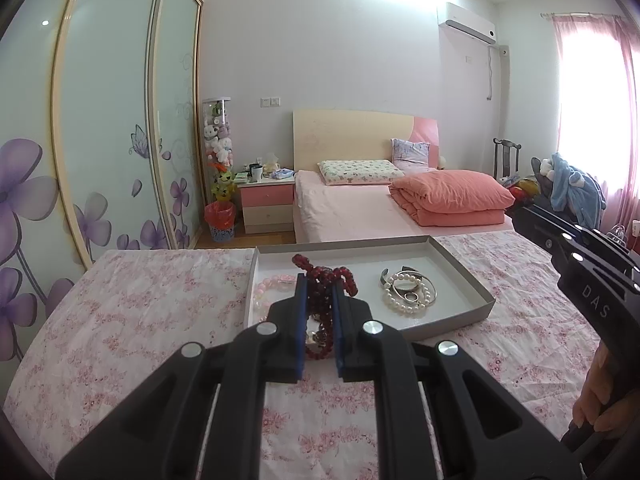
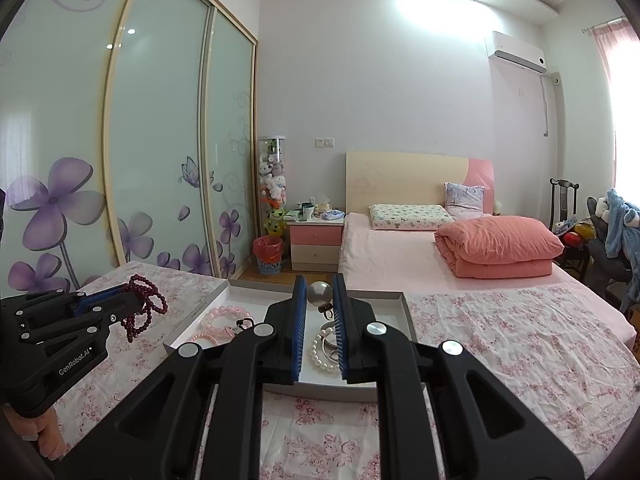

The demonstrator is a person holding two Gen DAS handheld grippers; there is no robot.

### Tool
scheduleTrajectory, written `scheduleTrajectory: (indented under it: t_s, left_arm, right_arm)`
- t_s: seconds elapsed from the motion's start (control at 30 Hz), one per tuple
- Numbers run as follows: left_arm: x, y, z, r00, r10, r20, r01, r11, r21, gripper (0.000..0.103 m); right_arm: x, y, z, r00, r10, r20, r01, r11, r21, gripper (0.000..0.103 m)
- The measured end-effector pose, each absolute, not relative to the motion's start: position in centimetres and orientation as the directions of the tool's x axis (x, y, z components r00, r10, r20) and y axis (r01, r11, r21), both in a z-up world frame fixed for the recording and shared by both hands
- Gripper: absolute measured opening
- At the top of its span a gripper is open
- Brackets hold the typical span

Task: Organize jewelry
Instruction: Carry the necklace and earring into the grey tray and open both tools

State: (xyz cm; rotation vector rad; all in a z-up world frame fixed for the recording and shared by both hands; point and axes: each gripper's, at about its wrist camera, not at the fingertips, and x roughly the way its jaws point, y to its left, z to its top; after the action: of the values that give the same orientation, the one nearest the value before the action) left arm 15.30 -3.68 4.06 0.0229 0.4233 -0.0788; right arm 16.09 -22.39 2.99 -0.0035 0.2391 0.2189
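A shallow grey tray (image 1: 472, 276) lies on the floral cloth. My left gripper (image 1: 319, 292) is shut on a dark red bead necklace (image 1: 326, 280), held above the tray's left part; it also shows in the right wrist view (image 2: 144, 304). Pink bead bracelets (image 1: 272, 284) lie in the tray's left side; a pearl bracelet (image 1: 408, 300) and silver bangles (image 1: 404, 280) lie on its right. My right gripper (image 2: 320, 296) is shut on a silver ball pendant (image 2: 319, 294) above the pearl bracelet (image 2: 322, 354).
The tray (image 2: 394, 296) sits on a table under a pink floral cloth (image 1: 140, 320). Beyond it stand a pink bed (image 1: 360, 208) with a folded quilt, a nightstand (image 1: 266, 204) and a sliding wardrobe (image 1: 100, 140). A chair with clothes (image 1: 568, 188) is at the right.
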Motion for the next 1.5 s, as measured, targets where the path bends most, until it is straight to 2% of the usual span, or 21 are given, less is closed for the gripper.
scheduleTrajectory:
  t_s: [0.3, 0.57, 0.97, 1.5]
  left_arm:
    - [15.7, -3.7, 3.9, 0.905, -0.078, -0.418, 0.088, 0.996, 0.005, 0.012]
    - [19.1, -3.5, 4.2, 0.912, -0.064, -0.406, 0.069, 0.998, -0.003, 0.012]
    - [26.0, -4.1, 1.5, 0.883, -0.058, -0.467, 0.058, 0.998, -0.015, 0.012]
    - [29.8, -4.9, -1.7, 0.831, -0.075, -0.551, 0.068, 0.997, -0.033, 0.012]
  right_arm:
    - [16.5, -22.5, 2.9, 0.947, 0.218, -0.238, -0.221, 0.975, 0.014, 0.014]
    - [19.9, -22.2, 3.3, 0.949, 0.217, -0.229, -0.215, 0.976, 0.036, 0.014]
    - [26.3, -22.2, -1.0, 0.903, 0.221, -0.369, -0.202, 0.975, 0.089, 0.014]
    - [29.3, -21.2, -2.7, 0.864, 0.234, -0.447, -0.208, 0.972, 0.108, 0.015]
